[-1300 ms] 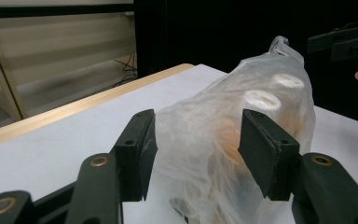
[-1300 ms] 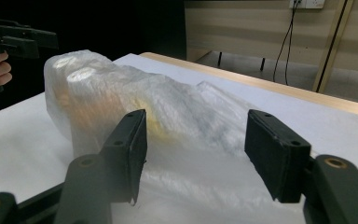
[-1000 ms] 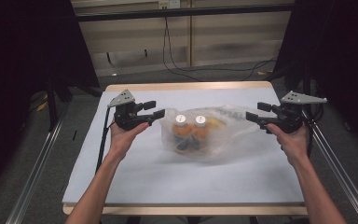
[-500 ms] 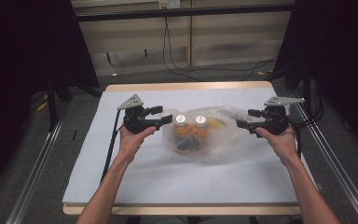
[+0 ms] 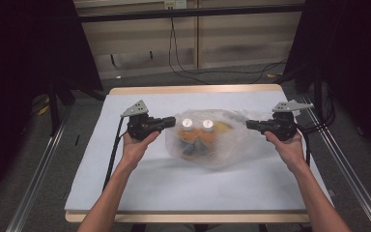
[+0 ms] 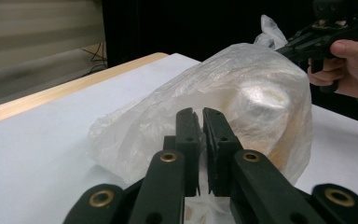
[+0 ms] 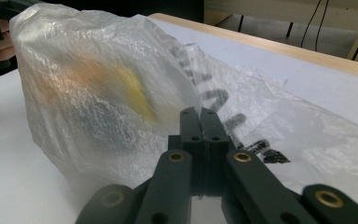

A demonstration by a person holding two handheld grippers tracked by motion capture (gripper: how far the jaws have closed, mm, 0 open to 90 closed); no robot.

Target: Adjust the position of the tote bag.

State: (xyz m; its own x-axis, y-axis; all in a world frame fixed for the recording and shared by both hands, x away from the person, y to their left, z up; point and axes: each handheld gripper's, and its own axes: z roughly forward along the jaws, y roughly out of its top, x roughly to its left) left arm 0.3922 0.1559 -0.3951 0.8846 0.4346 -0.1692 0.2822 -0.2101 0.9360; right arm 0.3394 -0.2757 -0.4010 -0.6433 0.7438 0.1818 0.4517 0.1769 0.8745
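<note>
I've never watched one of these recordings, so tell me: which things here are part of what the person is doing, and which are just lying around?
Part of the job:
- plastic bag, pinched at both ends
- two white-capped bottles inside it
- left gripper
- right gripper

Just lying about:
- cables on the floor behind the table
- metal rails beside the table

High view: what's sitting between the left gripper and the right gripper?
In the high view, a clear plastic bag with two white-capped bottles lies between the left gripper and right gripper.
</note>
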